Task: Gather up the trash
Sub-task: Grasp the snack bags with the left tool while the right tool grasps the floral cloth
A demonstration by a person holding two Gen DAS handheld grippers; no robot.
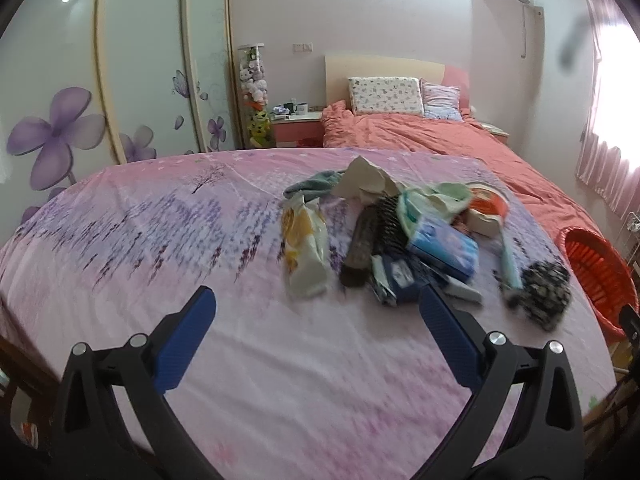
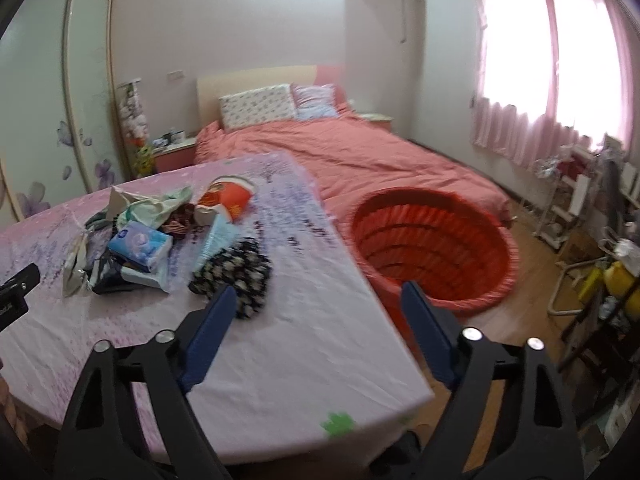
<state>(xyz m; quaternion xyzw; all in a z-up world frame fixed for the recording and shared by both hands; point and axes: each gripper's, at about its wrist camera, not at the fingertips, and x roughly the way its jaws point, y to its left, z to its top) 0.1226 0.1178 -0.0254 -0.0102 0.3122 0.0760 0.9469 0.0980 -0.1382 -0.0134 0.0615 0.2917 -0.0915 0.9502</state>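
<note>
Both blue-padded black grippers, the left gripper and the right gripper, are spread wide with nothing in them, hovering over the near end of the table covered in a pink-and-lavender printed cloth. The trash pile sits mid-table: a yellow-and-white plastic bag, blue tissue pack, black floral pouch and red paper cup. Just past the table's right edge is the round orange-red ribbed basket on the floor, with a coral-quilted bed beyond.
</note>
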